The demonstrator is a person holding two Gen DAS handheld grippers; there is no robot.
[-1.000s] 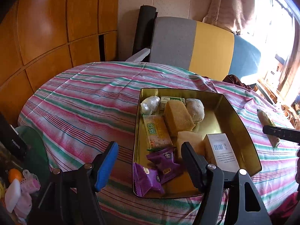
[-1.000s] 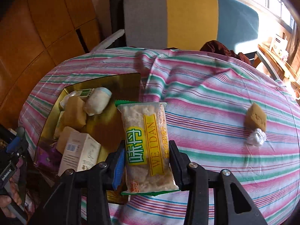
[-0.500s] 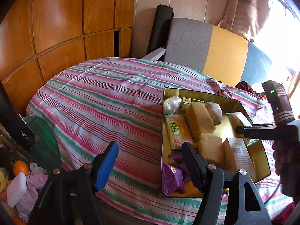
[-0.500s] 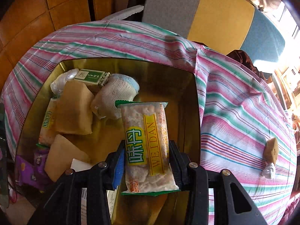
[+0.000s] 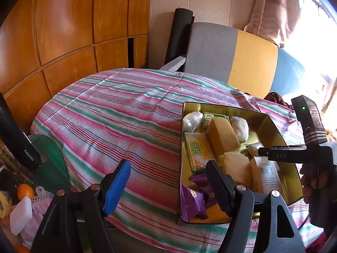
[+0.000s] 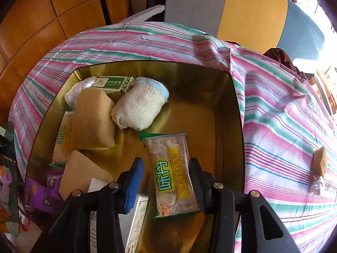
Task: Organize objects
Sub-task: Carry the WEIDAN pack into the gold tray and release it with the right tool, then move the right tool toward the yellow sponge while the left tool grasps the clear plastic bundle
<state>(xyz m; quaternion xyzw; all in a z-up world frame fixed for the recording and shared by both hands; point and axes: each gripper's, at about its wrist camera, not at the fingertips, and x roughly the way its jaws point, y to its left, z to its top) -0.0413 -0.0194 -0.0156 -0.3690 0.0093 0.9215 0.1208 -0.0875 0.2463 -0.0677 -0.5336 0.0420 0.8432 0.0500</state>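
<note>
Weidan packet (image 6: 173,175) lies between opening right gripper (image 6: 166,181) fingers (image 6: 133,186).

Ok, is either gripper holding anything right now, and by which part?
Nothing is gripped. The snack packet lies in the tin between the fingers of the right gripper, pads clear of it. The left gripper is opening, with nothing between its jaws.

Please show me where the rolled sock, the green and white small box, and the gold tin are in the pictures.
rolled sock (image 6: 140,110): right wrist view, on its knitted cream body.
green and white small box (image 6: 113,83): right wrist view, on its top face.
gold tin (image 6: 238,113): right wrist view, on its right wall.
</note>
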